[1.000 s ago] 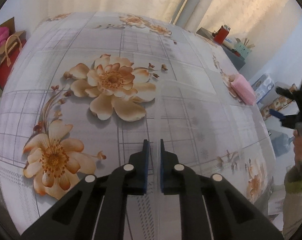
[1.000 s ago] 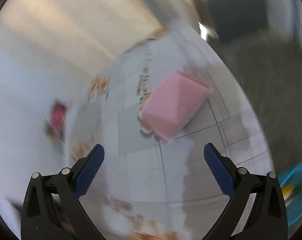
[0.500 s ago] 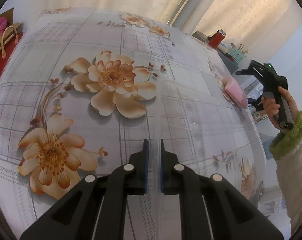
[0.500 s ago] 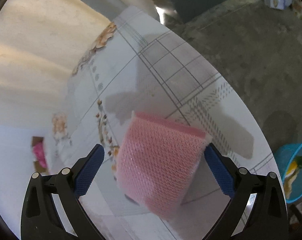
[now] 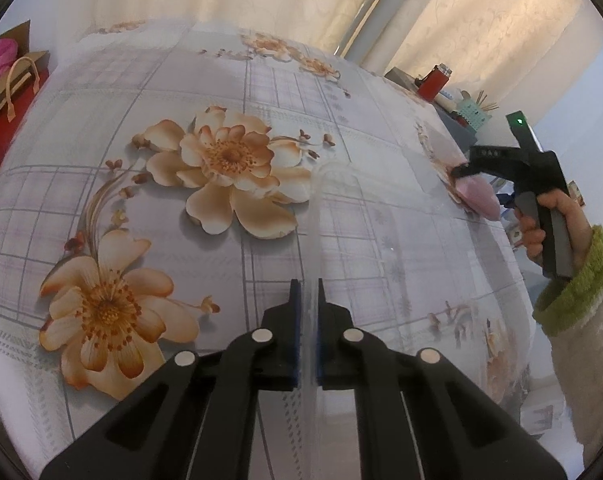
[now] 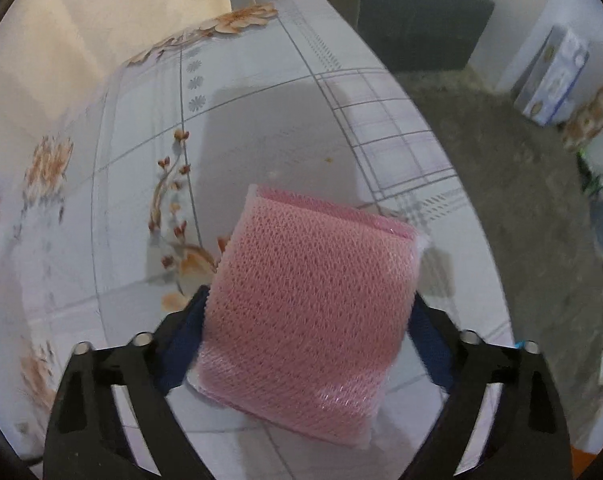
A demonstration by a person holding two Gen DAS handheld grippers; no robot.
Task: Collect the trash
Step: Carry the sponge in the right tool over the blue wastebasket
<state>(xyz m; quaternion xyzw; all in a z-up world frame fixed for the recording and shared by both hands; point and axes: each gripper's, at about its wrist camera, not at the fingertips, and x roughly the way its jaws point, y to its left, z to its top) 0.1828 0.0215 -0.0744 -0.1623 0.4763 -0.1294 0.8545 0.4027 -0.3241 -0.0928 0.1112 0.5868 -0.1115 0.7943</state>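
A pink mesh packet in clear wrap [image 6: 309, 312] lies near the right edge of the flowered table [image 6: 261, 128]. My right gripper [image 6: 307, 344] has its blue pads against both sides of the packet, shut on it. In the left wrist view the packet [image 5: 477, 196] shows at the far right under the right gripper [image 5: 513, 168]. My left gripper [image 5: 309, 312] is shut on the edge of a clear plastic sheet or bag [image 5: 333, 208] that stretches ahead over the table.
A grey cabinet [image 6: 417, 24] with a red can [image 5: 433, 80] and a holder stands beyond the table. Boxes [image 6: 553, 76] stand on the concrete floor at right. A red bag [image 5: 9, 108] sits left of the table.
My right gripper has come down over the pink packet and closed from wide open onto its sides. My left gripper has stayed shut on the clear plastic and barely moved.
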